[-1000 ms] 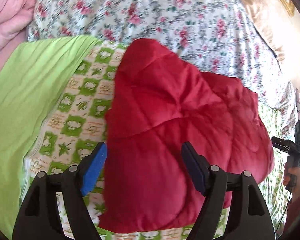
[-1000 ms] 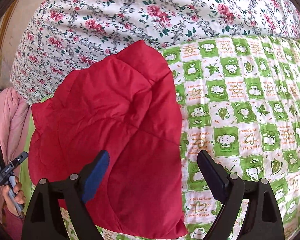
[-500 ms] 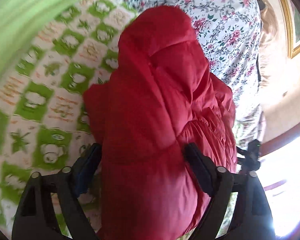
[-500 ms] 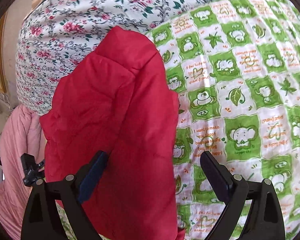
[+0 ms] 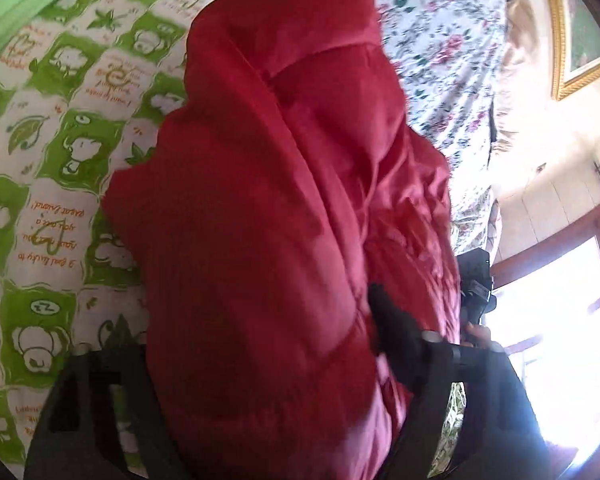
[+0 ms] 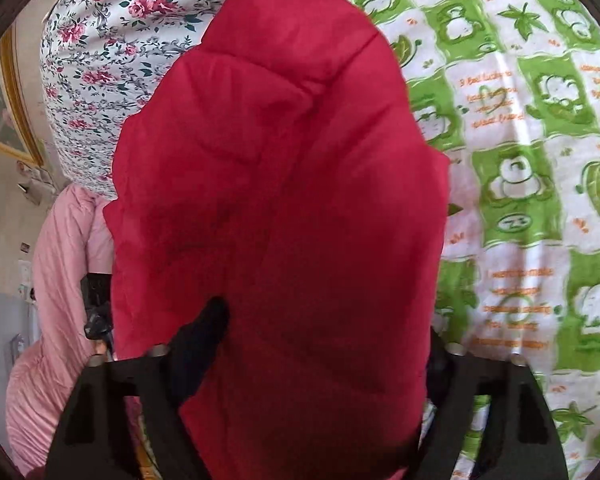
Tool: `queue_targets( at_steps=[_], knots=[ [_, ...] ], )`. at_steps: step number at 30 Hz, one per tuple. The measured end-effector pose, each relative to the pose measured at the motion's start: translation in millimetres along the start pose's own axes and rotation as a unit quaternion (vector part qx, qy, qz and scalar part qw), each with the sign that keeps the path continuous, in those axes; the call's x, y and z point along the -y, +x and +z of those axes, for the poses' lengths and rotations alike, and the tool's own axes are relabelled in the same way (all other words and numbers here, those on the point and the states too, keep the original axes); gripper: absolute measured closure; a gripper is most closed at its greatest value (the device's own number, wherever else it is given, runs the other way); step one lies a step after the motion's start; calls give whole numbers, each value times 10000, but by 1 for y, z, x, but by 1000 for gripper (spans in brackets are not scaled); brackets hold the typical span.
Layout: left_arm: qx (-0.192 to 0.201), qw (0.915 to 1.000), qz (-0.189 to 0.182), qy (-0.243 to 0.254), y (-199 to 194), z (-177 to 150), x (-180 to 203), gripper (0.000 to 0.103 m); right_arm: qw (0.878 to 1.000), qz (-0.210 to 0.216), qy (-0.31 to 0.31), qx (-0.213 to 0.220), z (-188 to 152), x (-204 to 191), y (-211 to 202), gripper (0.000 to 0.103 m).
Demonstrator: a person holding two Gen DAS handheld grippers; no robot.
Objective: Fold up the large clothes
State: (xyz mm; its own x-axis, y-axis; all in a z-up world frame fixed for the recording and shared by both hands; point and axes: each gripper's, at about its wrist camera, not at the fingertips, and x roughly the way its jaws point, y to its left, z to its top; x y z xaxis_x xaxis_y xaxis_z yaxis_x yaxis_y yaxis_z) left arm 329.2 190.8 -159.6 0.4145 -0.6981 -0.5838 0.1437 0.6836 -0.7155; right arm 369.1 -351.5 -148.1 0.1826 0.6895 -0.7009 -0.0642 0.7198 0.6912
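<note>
Red puffy jacket (image 5: pixel 284 216) bunched on green-and-white checked sheet (image 5: pixel 60 144), flowery bedding (image 6: pixel 112 40) behind. Gold-framed picture (image 5: pixel 580 28) on wall. Left gripper (image 5: pixel 256 344) and right gripper (image 6: pixel 324 340) wide, around jacket.

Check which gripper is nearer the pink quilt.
Left. The left gripper shows in the right wrist view right beside the pink quilt, on that side of the red puffer jacket. The right gripper straddles the jacket's far side, by the green checked blanket.
</note>
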Motion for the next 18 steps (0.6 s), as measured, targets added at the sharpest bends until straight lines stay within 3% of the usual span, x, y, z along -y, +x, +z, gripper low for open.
queue_targets(
  at_steps=[2, 5, 12, 18],
  knots=[
    [78, 10000, -9, 43, -5, -3, 6, 44, 10000, 75, -39, 39, -3, -3, -3, 47],
    [187, 9996, 51, 227, -15, -9, 24, 53, 9998, 114, -87, 111, -8, -11, -12, 60],
    [309, 9971, -131, 679, -51, -33, 76, 58, 9990, 197, -269, 296, -35, -37, -48, 67],
    [192, 9962, -200, 832, -79, -83, 107, 58, 9986, 268, -339, 306, -89, -54, -83, 68]
  ],
)
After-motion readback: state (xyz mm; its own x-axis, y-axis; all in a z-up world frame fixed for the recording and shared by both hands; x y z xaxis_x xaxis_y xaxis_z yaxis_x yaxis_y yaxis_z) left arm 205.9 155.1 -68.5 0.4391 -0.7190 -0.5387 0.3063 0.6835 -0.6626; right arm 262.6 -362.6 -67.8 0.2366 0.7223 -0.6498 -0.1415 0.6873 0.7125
